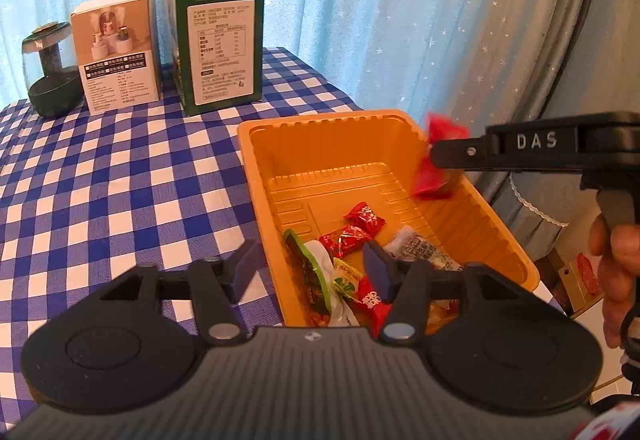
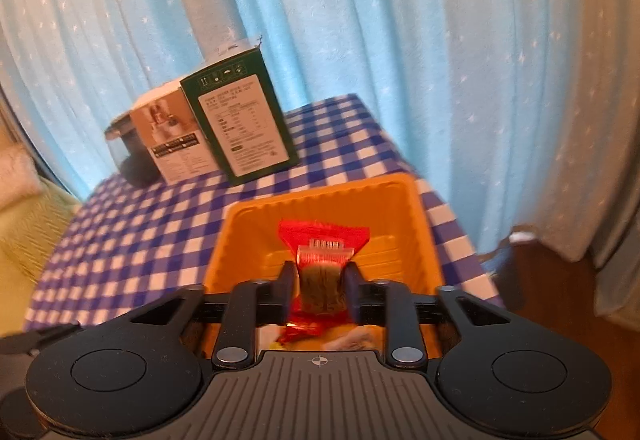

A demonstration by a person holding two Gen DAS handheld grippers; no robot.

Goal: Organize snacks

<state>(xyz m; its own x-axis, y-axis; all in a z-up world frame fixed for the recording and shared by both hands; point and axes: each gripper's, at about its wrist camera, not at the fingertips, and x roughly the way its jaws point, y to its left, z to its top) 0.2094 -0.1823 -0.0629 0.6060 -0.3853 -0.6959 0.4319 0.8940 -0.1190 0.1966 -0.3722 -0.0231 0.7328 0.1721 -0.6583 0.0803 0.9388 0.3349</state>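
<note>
The orange tray (image 1: pixel 404 128) sits on the tabletop (image 1: pixel 120 180), which is covered in a blue-and-white check cloth, near its right-hand edge. Several wrapped snacks lie at the near end of the tray: two red candies (image 1: pixel 352 228), a green packet (image 1: pixel 310 272), a white-and-grey wrapped piece (image 1: pixel 424 248) and another red wrapper (image 1: pixel 372 300).

Left gripper (image 1: pixel 316 272): the fingers stand moderately apart and are empty. One pad sits over the check cloth outside the tray's left wall, the other above the snacks inside the tray. Neither touches the tray wall as far as can be told.

Right gripper (image 2: pixel 320 280): it is positioned over the tray, toward the far right rim in the left wrist view. A red snack packet (image 2: pixel 324 240) with a brownish centre sits between the fingers. A narrow gap shows on each side of the packet, so the pads do not appear to press on it. The view is motion-blurred, so contact cannot be ruled out entirely. A hand (image 1: pixel 616 272) grips the handle of this gripper.

At the back of the tabletop stand a green box (image 1: pixel 222 44), a white box (image 1: pixel 118 56) just beside it, and a dark glass jar (image 1: pixel 50 72) at the far left. A pale blue star-print curtain (image 1: pixel 360 0) hangs behind.
</note>
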